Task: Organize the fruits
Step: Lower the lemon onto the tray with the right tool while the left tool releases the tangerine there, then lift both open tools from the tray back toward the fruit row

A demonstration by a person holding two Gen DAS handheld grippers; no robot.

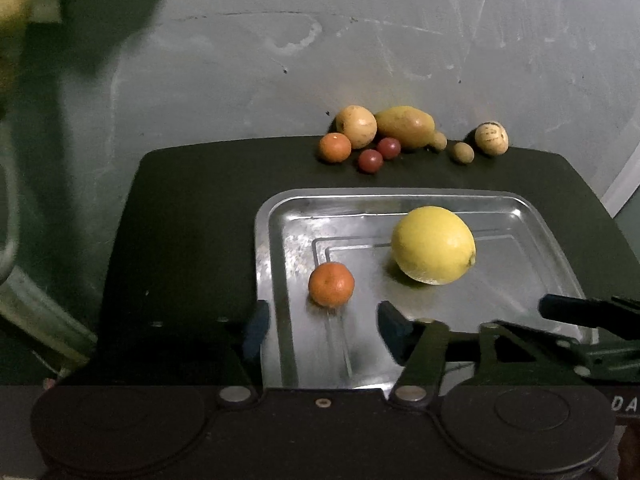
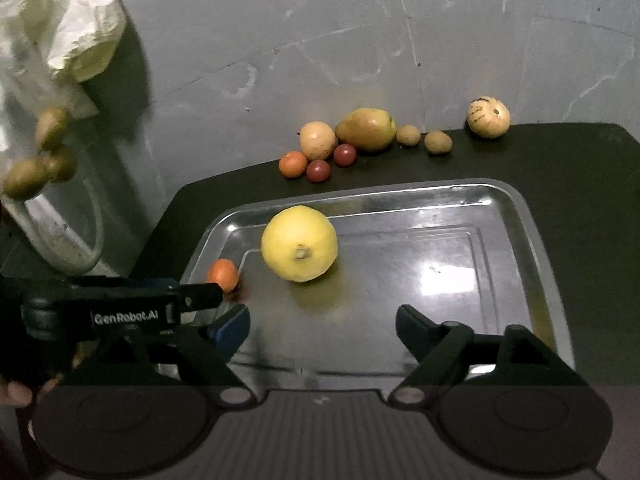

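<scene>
A steel tray [image 1: 276, 240] [image 2: 516, 216] lies on a black table. On it sit a big yellow lemon [image 1: 434, 245] [image 2: 299, 244] and a small tangerine [image 1: 331, 284] [image 2: 223, 274]. My left gripper [image 1: 324, 328] is open, with the tangerine just ahead of the gap and apart from both pads. My right gripper [image 2: 324, 328] is open and empty over the tray, the lemon ahead to its left. Along the table's back edge lie another tangerine [image 1: 335, 147], a pale round fruit [image 1: 356, 126], a mango [image 1: 405, 126], two small red fruits [image 1: 370, 160] and a striped pale fruit [image 1: 491, 138].
Two small brown fruits [image 2: 438, 142] lie between the mango and the striped fruit. A white plastic bag [image 2: 68, 28] with greenish fruits [image 2: 40, 160] hangs at the left by the grey wall [image 2: 360, 40]. The table [image 1: 180, 220] ends just left of the tray.
</scene>
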